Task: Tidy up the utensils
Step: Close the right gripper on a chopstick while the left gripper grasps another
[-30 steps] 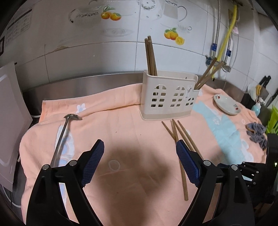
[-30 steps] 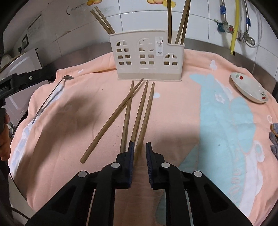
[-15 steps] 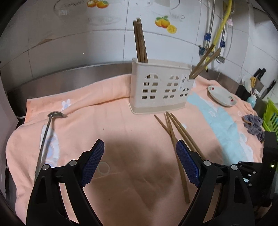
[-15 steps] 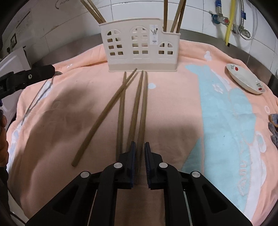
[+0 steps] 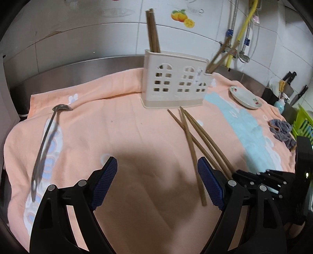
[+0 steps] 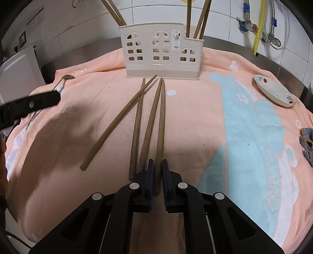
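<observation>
- The right claw (image 6: 157, 169) was seen low at 6 o'clock in the right wrist view, its blue pads drawn close around the near end of the rightmost chopstick (image 6: 161, 125); the narrow gap between the pads was filled by that stick.
- Four loose chopsticks (image 6: 145, 125) were laid on the peach towel (image 6: 195, 117), fanned from the claw toward 12 o'clock, with their far tips just short of the holder's base.
- The leftmost stick (image 6: 117, 125) was angled off toward 8 o'clock and crossed over its neighbour near the tips.
- The cream utensil holder (image 6: 162, 50), with window-shaped cut-outs, was stood upright at 12 o'clock on the towel-covered surface; chopsticks were seen leaning out of its left end (image 6: 115, 11) and its right end (image 6: 199, 19).
- The left claw (image 5: 157, 183) was held wide open above bare towel at 6 o'clock in the left wrist view, with nothing between its pads.
- A metal ladle (image 5: 46, 142) was laid on the towel at 9 o'clock in that view, bowl end toward the wall, well apart from the holder (image 5: 174, 84).
- The loose sticks (image 5: 195, 140) were seen there at 3 o'clock, running past the left claw's right-hand finger (image 5: 210, 185).
- A small white dish (image 6: 273, 91) with red marks was set at 2 o'clock in the right wrist view, near the towel's edge.
- A grey cloth (image 5: 281, 131) was bunched at 3 o'clock in the left wrist view.
</observation>
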`<action>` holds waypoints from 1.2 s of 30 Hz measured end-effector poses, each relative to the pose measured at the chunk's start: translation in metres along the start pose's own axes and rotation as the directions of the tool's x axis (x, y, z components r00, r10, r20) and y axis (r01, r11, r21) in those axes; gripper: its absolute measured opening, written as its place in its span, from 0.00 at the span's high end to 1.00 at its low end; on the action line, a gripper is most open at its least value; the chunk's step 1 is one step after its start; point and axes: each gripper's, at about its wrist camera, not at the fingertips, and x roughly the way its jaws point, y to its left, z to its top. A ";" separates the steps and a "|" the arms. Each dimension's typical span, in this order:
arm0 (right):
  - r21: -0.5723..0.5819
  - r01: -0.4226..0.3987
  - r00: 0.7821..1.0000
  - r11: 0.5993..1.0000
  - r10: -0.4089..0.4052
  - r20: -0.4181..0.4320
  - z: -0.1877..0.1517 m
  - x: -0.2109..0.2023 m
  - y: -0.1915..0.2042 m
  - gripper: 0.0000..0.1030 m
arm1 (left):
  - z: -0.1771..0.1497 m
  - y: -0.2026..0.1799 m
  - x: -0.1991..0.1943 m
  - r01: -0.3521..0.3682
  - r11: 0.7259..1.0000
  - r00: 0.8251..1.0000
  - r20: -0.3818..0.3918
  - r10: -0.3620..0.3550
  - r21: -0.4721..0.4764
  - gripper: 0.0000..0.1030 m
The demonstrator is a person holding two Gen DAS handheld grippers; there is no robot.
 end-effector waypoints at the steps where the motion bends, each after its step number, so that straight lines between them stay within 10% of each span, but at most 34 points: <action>1: 0.001 -0.004 1.000 1.000 0.004 0.003 -0.001 -0.001 -0.001 0.93 | -0.002 -0.003 -0.001 0.008 1.000 1.000 -0.003 -0.008 0.004 0.20; 19: -0.104 -0.062 0.984 0.993 0.078 0.162 0.007 -0.056 -0.042 0.94 | -0.028 -0.060 0.045 0.070 0.998 0.990 -0.124 -0.068 0.010 0.73; 36: -0.181 -0.142 0.963 0.973 0.179 0.204 0.026 -0.062 -0.063 0.94 | -0.028 -0.066 0.060 -0.031 0.999 0.989 -0.148 0.028 -0.018 0.78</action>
